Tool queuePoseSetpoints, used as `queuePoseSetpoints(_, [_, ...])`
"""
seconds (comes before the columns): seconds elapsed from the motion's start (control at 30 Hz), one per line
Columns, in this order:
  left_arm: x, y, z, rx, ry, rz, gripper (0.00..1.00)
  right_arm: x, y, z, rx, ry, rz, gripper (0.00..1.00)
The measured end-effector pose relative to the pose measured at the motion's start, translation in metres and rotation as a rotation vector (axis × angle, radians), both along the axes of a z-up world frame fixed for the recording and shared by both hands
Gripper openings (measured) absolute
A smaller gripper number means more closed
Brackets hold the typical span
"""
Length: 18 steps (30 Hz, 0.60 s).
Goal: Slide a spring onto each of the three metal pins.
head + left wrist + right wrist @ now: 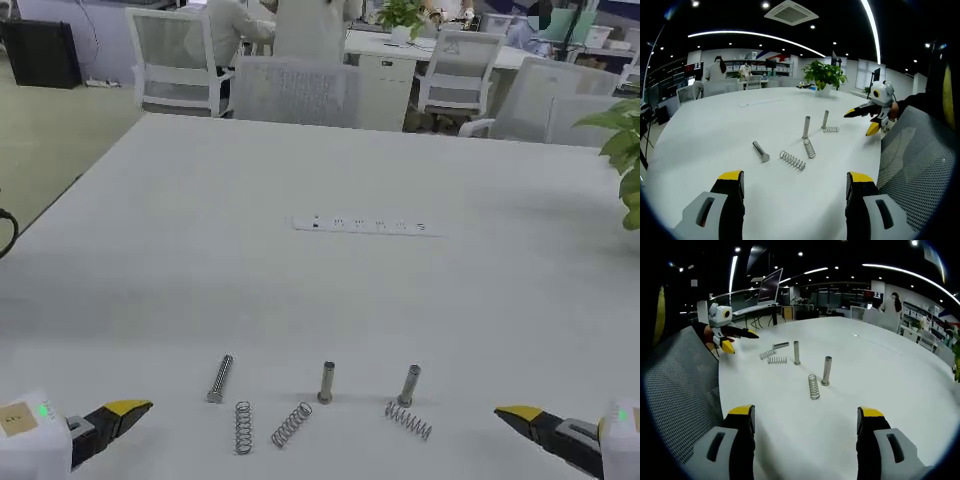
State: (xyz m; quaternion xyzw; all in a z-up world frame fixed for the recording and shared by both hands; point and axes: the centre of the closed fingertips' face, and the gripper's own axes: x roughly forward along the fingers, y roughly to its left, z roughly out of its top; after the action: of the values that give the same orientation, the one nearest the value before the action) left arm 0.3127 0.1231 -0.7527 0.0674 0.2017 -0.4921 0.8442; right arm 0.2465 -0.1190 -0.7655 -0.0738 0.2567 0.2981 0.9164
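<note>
Currently, the white tabletop point(320, 290) carries all task parts near its front edge, with grey mesh office chairs point(296, 92) behind its far edge, a green plant point(628, 150) at its right edge and a white power strip point(365, 225) lying flat at mid-depth. The left gripper point(795, 180) hovers above the front left corner area, and its yellow-tipped fingers point(731, 176) stand wide apart, holding nothing. The right gripper point(807, 415) hovers at the front right, with its fingers point(741, 411) likewise spread and holding nothing. The left pin point(220, 379) lies on its side; the middle pin point(326, 382) and right pin point(410, 384) stand upright on their heads. The left spring point(242, 427), middle spring point(291, 424) and right spring point(408, 419) lie flat, each just in front of its pin, none fitted on a pin.
</note>
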Motion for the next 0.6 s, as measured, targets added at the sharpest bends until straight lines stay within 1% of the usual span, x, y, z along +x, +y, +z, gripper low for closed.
queuePoseSetpoints(0.23, [0.0006, 0.0003, -0.0005, -0.001, 0.003, 0.002, 0.79, -0.0003, -0.0002, -0.0004, 0.001, 0.003, -0.003, 0.82])
queuePoseSetpoints(0.6, [0.0022, -0.0004, 0.0009, -0.001, -0.003, -0.003, 0.78, 0.0000, -0.0009, 0.0003, -0.001, 0.001, -0.007, 0.82])
